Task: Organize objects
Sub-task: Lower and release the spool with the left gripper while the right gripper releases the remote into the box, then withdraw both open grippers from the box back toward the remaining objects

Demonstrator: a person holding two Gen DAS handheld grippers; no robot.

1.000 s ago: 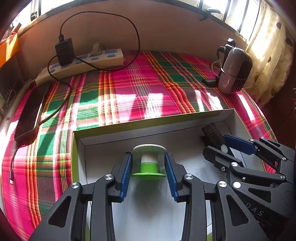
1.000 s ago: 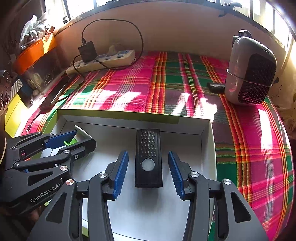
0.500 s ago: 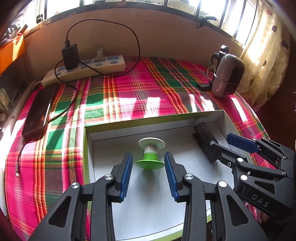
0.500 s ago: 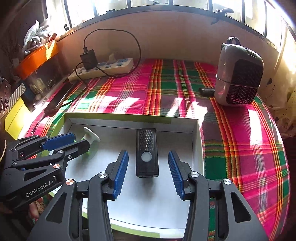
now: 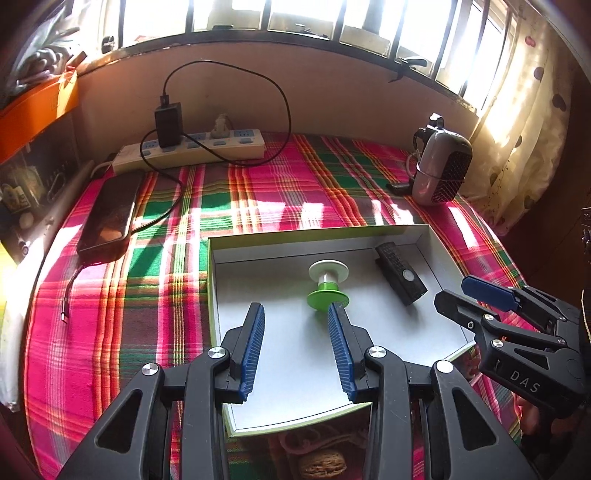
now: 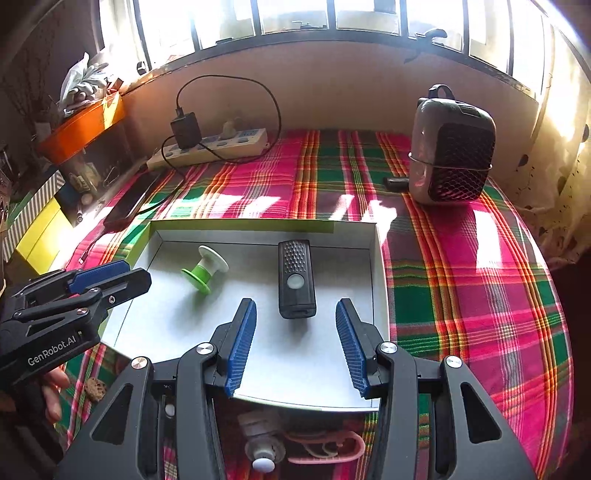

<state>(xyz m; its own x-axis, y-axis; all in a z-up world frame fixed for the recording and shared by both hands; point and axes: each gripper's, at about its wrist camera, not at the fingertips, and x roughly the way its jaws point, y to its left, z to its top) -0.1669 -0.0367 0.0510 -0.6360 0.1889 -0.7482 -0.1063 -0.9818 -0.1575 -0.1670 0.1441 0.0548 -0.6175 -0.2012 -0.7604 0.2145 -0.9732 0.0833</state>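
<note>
Power strip [image 5: 192, 149] with charger [image 5: 168, 123], phone [image 5: 109, 216], small heater [image 5: 441, 173] on plaid cloth [image 5: 258, 192].

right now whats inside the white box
Two things lie in the box: a green and white spool on its side, and a black remote. The near floor is partly hidden by the tongs.

Barred window [image 5: 295, 18] glowing with sun, beige wall [image 5: 332, 92] below, plaid tablecloth [image 5: 258, 192], dotted curtain [image 5: 524, 110]

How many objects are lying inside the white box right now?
2: a green-and-white spool left of centre, and a black remote to its right. The box's near edge is hidden by the grippers.
</note>
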